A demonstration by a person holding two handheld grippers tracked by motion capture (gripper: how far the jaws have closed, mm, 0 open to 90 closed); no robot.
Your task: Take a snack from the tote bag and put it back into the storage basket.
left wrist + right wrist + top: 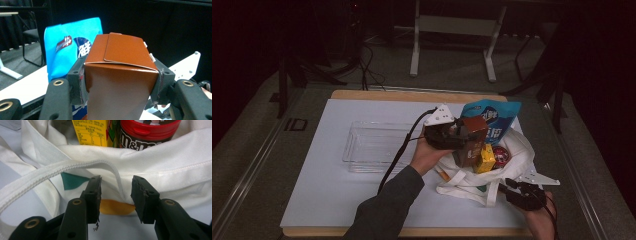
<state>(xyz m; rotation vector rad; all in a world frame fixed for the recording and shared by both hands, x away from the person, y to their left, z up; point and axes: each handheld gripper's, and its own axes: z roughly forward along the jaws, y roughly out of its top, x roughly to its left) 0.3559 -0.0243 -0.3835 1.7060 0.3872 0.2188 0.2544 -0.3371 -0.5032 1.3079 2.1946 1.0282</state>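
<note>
The left gripper (pixel 455 134) is clamped on the side walls of a brown carton (pixel 120 75), held clear above the white tote bag (pixel 512 150). The carton's long axis runs roughly upright, flap end uppermost. The right gripper (pixel 116 195) stands apart, a bag strap (pixel 50 173) lying between its pads. The bag lies on a white table (pixel 332 190) beside a clear tray (pixel 372 147); the room behind is dark.

Left gripper (pixel 460 134): black body, grey three-cornered plate on top, black cable trailing.
Right gripper (pixel 116 195): black jaws, brass-ringed screw holes seen.
Sleeve (pixel 384 210): dark grey, worn long.
</note>
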